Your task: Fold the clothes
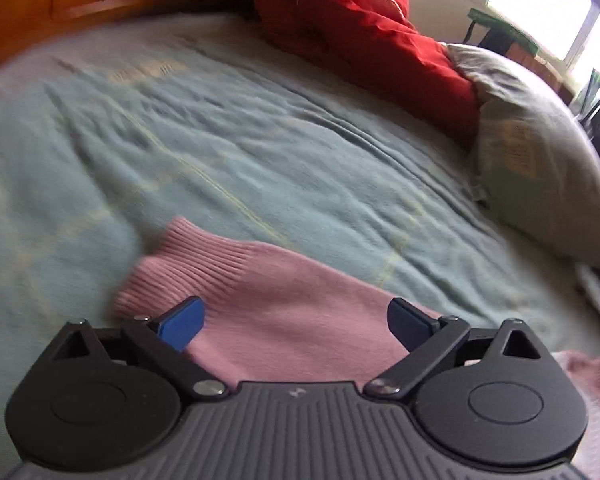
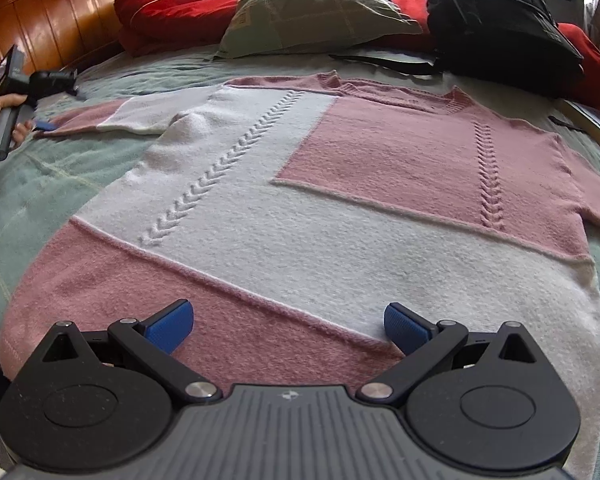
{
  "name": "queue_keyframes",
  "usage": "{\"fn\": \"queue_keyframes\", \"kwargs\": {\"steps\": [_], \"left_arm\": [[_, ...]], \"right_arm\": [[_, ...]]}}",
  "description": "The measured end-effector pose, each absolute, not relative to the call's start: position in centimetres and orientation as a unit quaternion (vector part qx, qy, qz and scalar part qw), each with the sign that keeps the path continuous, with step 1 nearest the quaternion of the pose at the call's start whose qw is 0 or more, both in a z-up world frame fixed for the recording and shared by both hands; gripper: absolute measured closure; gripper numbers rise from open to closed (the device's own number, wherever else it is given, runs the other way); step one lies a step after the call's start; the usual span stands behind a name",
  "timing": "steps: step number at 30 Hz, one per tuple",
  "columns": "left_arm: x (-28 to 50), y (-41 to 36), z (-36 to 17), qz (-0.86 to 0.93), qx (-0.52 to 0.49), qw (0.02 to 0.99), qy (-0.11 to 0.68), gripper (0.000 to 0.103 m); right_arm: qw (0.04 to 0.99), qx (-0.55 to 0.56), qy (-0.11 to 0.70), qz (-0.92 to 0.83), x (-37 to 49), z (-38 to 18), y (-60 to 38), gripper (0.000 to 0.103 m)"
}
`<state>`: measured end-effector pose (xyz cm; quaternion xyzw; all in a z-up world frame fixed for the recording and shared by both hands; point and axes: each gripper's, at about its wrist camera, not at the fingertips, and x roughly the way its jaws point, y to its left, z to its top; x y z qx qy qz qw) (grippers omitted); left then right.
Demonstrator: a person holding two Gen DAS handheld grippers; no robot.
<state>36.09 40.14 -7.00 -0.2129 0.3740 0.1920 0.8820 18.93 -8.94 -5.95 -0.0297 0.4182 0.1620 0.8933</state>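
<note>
— Since the sweater (image 2: 300,208) lies spread flat on the bed (image 2: 32,176), has any folding been done?
— None that I can see. At the far left, the left gripper (image 1: 296,318) hangs over the pink sleeve cuff (image 1: 188,256), fingers spread, pinching nothing.
— And on the right?
— The right gripper (image 2: 288,326) hovers over the hem, fingers also spread and empty. Both sleeves lie stretched out, so every fold looks yet to be made.
</note>
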Motion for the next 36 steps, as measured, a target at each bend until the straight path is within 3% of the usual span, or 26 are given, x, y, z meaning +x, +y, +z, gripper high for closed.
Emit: {"fn": "queue_keyframes", "kwargs": {"steps": [6, 13, 20, 25, 36], "left_arm": [[35.7, 31.7, -3.8, 0.081, -0.115, 0.915, 0.379, 0.005], [34.9, 16.1, -1.6, -0.131, -0.018, 0.914, 0.382, 0.004], [35.6, 5.3, -4.4, -0.249, 0.048, 0.878, 0.406, 0.004], [38.6, 4.5, -8.6, -0.227, 0.056, 0.87, 0.434, 0.003], [45.9, 7.7, -8.5, -0.153, -0.009, 0.889, 0.432, 0.003]], "right_arm": [[0.897, -0.029, 0.409, 0.162, 18.8, -5.5, -9.2, 0.0], [0.916, -0.066, 0.375, 0.126, 19.5, -3.3, -12.4, 0.0], [0.927, -0.062, 0.361, 0.083, 26.6, -2.2, -19.0, 0.0], [0.92, -0.047, 0.384, 0.057, 32.7, -4.8, -22.3, 0.0], [0.917, -0.048, 0.388, 0.078, 40.5, -7.6, -23.6, 0.0]]}}
